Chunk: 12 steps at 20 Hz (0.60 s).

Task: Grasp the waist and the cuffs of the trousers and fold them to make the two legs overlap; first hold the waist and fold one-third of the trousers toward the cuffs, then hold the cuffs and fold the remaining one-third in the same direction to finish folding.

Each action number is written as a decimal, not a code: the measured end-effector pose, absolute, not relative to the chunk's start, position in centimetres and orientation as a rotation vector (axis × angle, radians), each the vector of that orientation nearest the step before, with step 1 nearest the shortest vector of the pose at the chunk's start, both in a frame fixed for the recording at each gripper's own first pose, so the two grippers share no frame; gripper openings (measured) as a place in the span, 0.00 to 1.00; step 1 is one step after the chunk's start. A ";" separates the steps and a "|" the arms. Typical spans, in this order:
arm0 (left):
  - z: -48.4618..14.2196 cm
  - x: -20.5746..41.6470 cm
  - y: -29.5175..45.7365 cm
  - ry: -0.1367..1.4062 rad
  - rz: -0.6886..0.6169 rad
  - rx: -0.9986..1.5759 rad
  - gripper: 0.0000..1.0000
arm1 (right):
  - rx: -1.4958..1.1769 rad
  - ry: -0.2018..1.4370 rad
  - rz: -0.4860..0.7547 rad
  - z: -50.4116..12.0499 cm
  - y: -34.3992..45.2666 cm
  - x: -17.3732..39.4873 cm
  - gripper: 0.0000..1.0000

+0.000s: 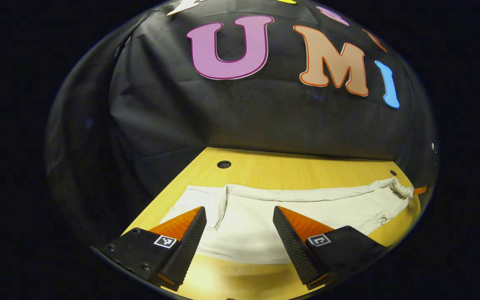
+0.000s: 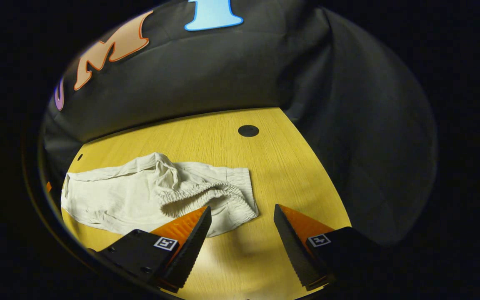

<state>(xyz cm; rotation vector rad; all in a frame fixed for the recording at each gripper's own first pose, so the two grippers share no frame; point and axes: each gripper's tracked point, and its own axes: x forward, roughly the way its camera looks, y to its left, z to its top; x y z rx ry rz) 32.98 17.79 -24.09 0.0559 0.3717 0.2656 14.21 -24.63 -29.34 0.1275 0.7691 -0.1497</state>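
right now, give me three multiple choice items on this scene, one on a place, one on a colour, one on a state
1. Where do the trousers lie?
A. on the wooden table
B. on the floor
C. over a chair

2. What colour are the trousers?
A. dark blue
B. off-white
C. red

3. How does the right claw stand?
A. shut on the waistband
B. shut on nothing
C. open, holding nothing

Answers:
1 A, the cloth is spread flat on the tabletop.
2 B, the fabric is pale cream in both views.
3 C, bare table shows between its fingers, beside the elastic waistband.
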 end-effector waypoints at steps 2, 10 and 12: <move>-24.3 33.0 17.8 0.368 0.264 0.062 0.97 | 0.171 0.772 -0.156 -30.1 -24.7 14.7 0.97; -24.1 33.2 17.2 0.355 0.270 0.077 0.97 | 0.362 0.777 -0.152 -32.1 -24.2 15.6 0.84; -24.1 33.3 17.0 0.353 0.273 0.068 0.97 | 0.390 0.778 -0.149 -32.6 -23.8 15.7 0.81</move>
